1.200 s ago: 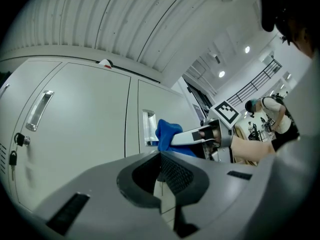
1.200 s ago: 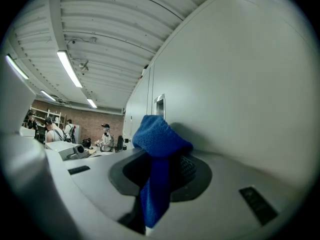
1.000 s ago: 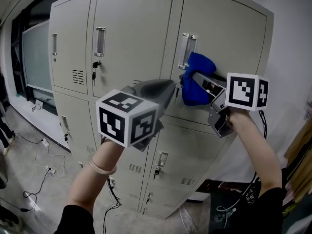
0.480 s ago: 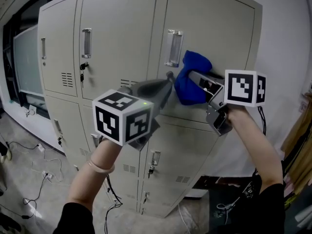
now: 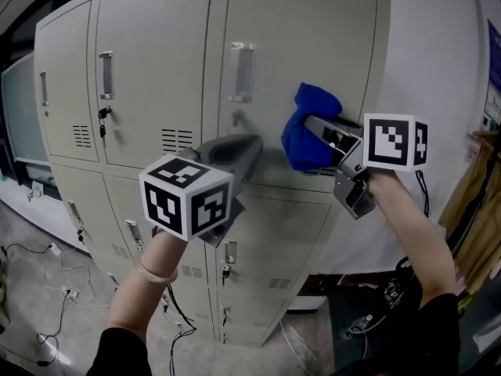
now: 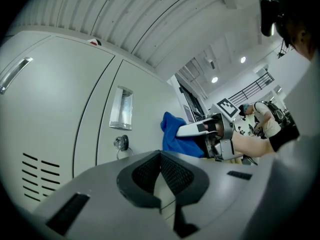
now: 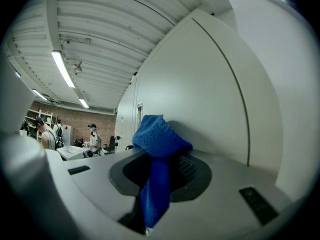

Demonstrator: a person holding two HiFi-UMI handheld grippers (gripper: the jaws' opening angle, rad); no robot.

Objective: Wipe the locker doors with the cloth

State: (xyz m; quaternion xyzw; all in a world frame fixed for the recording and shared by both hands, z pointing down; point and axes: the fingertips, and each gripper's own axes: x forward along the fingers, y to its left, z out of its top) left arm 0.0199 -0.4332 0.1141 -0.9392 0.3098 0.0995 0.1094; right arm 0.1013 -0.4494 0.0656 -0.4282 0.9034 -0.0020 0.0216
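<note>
Grey lockers (image 5: 156, 92) fill the left and centre of my head view, with a white wall (image 5: 438, 92) along the right edge. My right gripper (image 5: 315, 134), just right of centre, has its jaws clamped on the blue cloth (image 5: 307, 124). The cloth bunches out ahead of them at the face of the upper right door (image 5: 313, 45). My left gripper (image 5: 244, 149) sits mid-frame, jaws closed together with nothing between them. It points at that same door, below its handle (image 5: 242, 71) and lock (image 5: 236, 118).

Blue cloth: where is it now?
Head view, right of centre: the cloth, clamped in the right gripper against the top locker door, right of its handle.
</note>
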